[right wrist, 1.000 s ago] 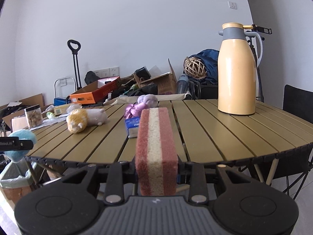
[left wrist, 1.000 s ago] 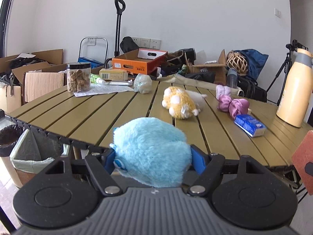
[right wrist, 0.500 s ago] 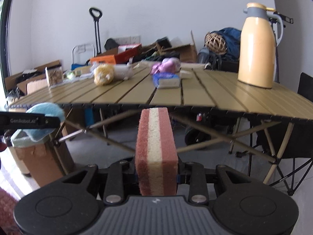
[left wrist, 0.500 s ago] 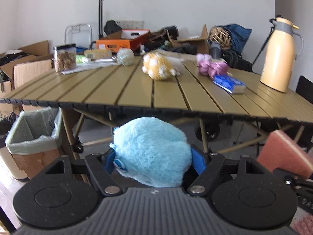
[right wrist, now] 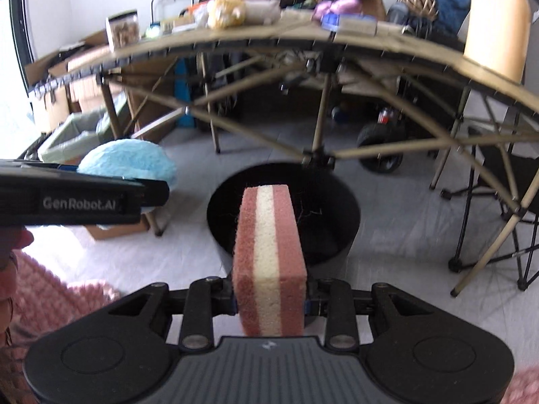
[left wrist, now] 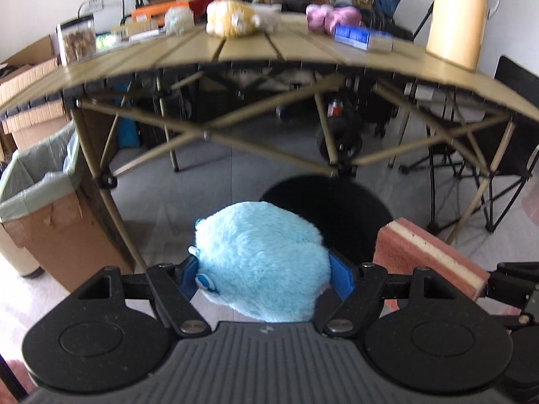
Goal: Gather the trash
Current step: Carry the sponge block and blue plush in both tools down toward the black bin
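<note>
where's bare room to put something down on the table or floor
Bare slats run along the table's near edge, and between the blue packet and the flask. Grey floor lies bare between the lined box and black bin. The table's far side is crowded.

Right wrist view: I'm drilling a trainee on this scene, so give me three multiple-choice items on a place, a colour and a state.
1. Where is the black bin?
A. on the table
B. on the floor beyond the sponge
C. inside the cardboard box

2. The sponge's middle stripe is:
A. cream
B. green
C. black

3. The right tongs are:
A. empty and open
B. out of view
C. shut on the sponge

Answers: 1 B, the bin stands on grey floor under the table. 2 A, cream between pink layers. 3 C, both pads press its sides.
</note>
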`<state>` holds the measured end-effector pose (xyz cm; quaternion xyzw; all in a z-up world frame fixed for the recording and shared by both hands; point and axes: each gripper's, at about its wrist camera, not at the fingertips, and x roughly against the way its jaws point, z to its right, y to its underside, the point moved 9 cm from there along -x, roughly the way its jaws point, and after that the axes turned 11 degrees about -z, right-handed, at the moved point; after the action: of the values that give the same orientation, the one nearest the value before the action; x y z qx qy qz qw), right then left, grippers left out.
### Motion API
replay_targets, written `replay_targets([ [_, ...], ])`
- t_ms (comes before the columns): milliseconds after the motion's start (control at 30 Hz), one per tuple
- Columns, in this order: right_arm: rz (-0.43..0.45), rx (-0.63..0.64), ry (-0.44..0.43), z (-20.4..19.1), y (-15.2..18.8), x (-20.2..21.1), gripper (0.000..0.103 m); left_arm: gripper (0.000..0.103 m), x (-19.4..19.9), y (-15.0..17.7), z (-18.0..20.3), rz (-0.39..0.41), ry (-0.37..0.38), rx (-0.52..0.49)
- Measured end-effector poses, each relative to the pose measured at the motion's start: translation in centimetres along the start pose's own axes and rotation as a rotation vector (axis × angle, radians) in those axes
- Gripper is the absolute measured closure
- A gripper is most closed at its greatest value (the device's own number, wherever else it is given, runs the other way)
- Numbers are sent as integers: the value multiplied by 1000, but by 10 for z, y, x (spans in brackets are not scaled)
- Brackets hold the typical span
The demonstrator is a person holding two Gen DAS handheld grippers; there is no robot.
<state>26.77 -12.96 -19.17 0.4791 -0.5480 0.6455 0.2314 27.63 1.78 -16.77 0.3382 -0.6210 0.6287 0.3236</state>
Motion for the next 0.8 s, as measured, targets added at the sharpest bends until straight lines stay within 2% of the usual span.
replay_targets([
  [400, -215, -60, -28, -1, 27, -44, 72, 28, -34, 29, -31, -144, -61, 61],
  [800, -233, -58, -44, -6, 20, -55, 73, 28, -45, 29, -42, -173, -56, 94],
])
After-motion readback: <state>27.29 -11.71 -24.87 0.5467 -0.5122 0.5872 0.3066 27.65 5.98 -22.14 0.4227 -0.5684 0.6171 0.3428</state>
